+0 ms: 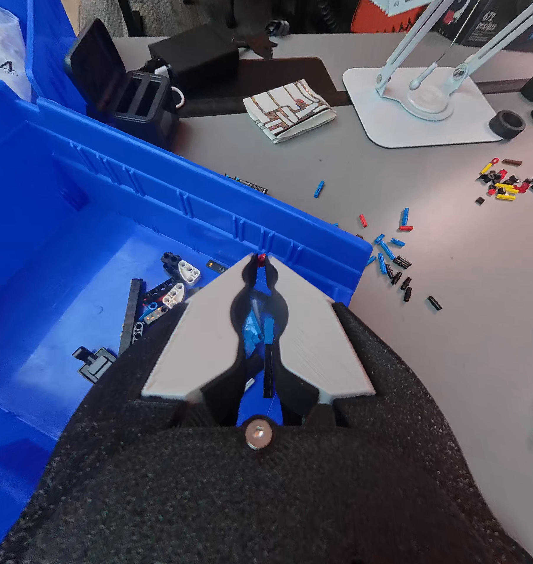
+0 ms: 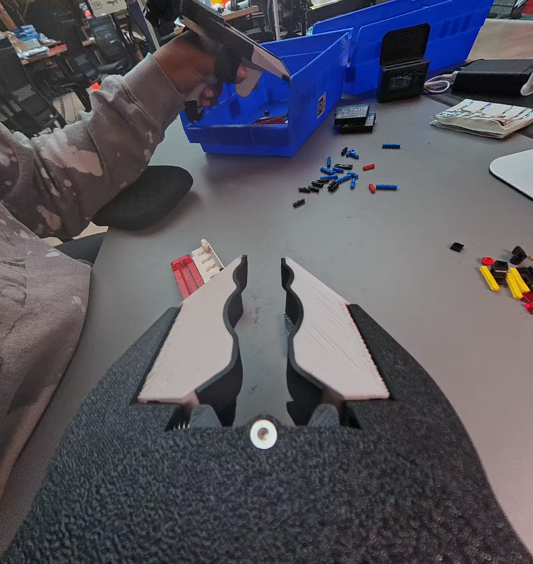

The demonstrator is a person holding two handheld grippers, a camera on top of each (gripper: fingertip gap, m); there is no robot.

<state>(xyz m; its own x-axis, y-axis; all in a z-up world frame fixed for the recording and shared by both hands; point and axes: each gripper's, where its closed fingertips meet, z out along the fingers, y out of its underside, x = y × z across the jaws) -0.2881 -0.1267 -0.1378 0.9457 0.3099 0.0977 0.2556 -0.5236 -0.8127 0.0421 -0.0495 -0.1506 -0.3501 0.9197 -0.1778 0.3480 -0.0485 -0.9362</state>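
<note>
My left gripper (image 1: 260, 260) is shut on a small red pin (image 1: 261, 258) held at its tips, just above the far wall of a blue bin (image 1: 198, 189). Black, white and blue building pieces (image 1: 173, 287) lie on the bin floor beneath it. In the right wrist view a hand holds this gripper (image 2: 243, 64) over the same bin (image 2: 259, 143). My right gripper (image 2: 263, 259) is open and empty, low over the grey table. A red and white flat piece (image 2: 195, 270) lies just left of its left finger.
Blue, black and red pins (image 1: 387, 253) (image 2: 338, 177) are scattered beside the bin. A yellow, black and red pile (image 1: 506, 183) (image 2: 515, 277) lies to the right. Farther back are a white stand base (image 1: 418, 113), a folded booklet (image 1: 289, 110), a black open-lid case (image 1: 136, 94) and black tyres (image 1: 507, 123). A sleeve (image 2: 75, 146) fills the left. Left tips to right tips: about 35 cm. Between my left fingertips and the black open-lid case (image 1: 136, 94) there is roughly 25 cm. It turns up in the right wrist view (image 2: 403, 63) as well.
</note>
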